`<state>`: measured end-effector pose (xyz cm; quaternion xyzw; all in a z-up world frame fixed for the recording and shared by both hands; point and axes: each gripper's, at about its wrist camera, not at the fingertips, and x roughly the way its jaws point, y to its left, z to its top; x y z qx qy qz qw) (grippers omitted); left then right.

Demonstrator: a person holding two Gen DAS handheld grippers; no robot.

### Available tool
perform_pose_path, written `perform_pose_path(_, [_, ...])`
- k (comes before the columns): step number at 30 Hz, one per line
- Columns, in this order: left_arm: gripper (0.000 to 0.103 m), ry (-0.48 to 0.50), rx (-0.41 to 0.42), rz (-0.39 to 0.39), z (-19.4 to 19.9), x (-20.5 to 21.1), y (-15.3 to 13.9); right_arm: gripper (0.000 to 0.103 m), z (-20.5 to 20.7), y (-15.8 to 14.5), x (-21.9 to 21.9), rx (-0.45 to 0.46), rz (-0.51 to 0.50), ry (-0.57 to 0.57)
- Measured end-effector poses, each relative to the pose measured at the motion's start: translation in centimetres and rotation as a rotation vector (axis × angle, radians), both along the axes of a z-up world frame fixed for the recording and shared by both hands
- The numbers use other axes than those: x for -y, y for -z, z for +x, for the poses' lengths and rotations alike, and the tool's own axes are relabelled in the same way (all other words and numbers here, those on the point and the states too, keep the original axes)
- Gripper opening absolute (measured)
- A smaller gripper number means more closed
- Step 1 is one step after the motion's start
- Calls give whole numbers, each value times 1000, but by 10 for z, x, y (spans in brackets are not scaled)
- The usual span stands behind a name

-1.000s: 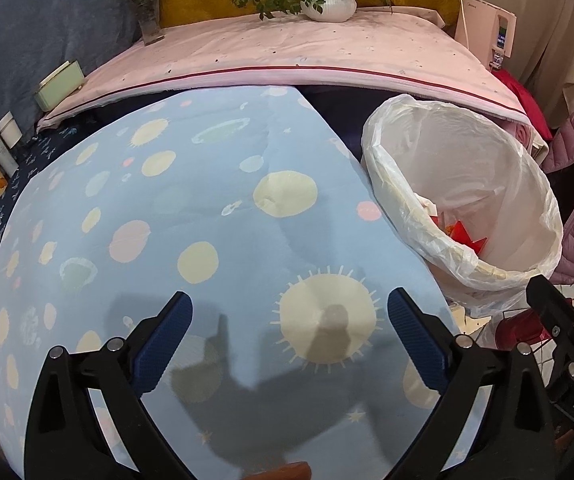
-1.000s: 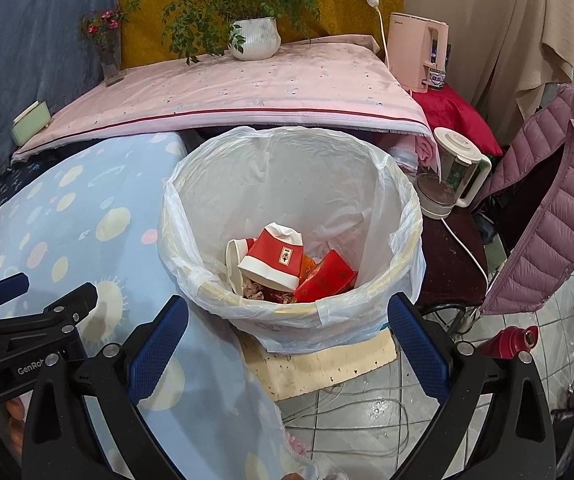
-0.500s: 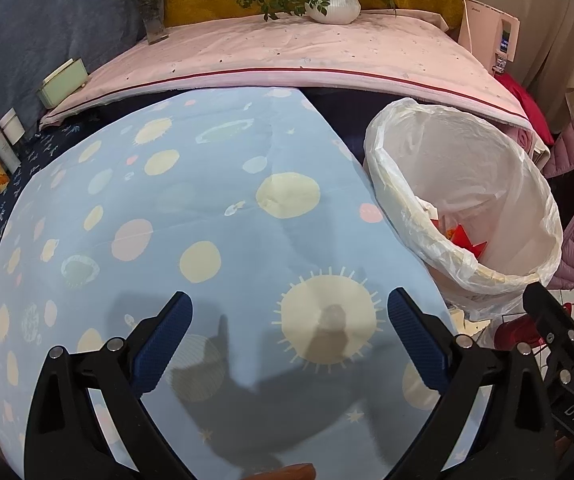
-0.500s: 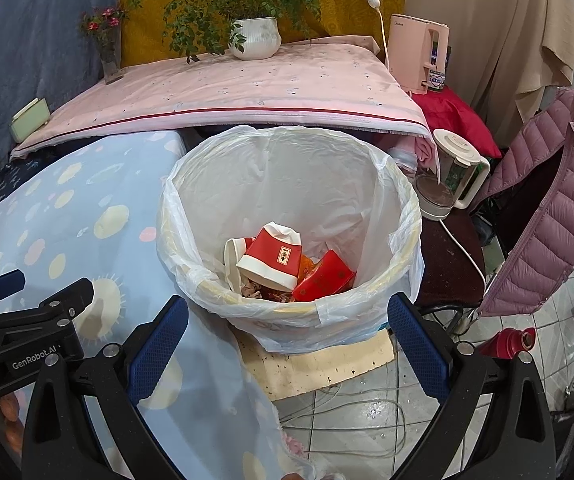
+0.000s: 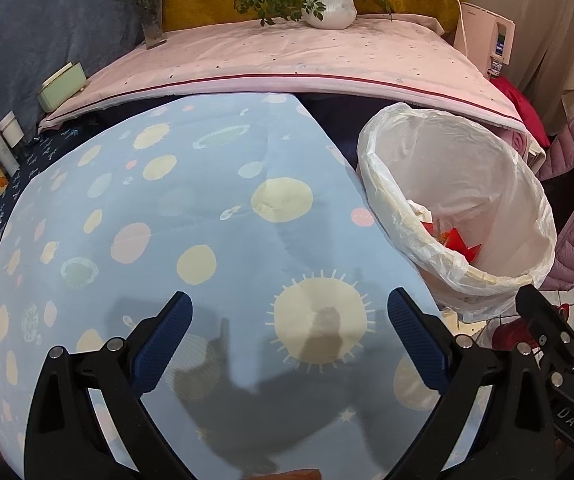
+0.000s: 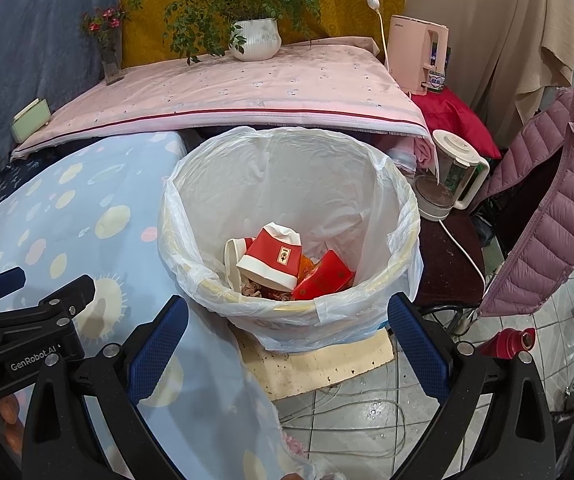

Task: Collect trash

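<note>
The trash sits at the bottom of a white bin [image 6: 287,216]: a crumpled red-and-white paper cup [image 6: 273,258] lying on its side with a small label facing up, a second pale cup [image 6: 233,256] tipped against it on the left, and a flattened red packet [image 6: 323,278] touching it on the right, with brownish scraps underneath. From the left wrist view only red corners of this trash [image 5: 457,240] peek over the rim.

The bin is round and lined with a thin, wrinkled, translucent white plastic bag [image 6: 405,240] folded over its rim. It stands on the floor on a speckled cream mat [image 6: 327,364], just beside a table draped in a smooth light-blue cloth [image 5: 191,216] printed with pale yellow and pink dots and a sun shape.

The right gripper [image 6: 287,344] hovers above the near edge of the bin, its blue textured pads spread wide with nothing between them. The left gripper [image 5: 287,340] is over the blue cloth, equally wide apart and empty (its shadow falls on the fabric beneath).

Behind, a pink quilted cover [image 6: 227,92] with a dark red stripe spreads over a higher surface bearing a white ribbed pot with a leafy plant [image 6: 255,38] and a glass vase of small pink flowers [image 6: 109,48]. To the right stand a pink appliance [image 6: 415,54], a white kettle [image 6: 453,172], and a puffy mauve jacket [image 6: 547,208] above a grey tiled floor [image 6: 367,412]
</note>
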<state>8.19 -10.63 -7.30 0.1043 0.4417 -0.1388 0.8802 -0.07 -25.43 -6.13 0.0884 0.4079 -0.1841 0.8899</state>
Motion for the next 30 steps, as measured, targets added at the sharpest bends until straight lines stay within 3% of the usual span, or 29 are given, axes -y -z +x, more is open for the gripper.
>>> perform_pose_path(30, [94,22,11,-6,-6,6,-3,96,-1,0,0,1,0,0])
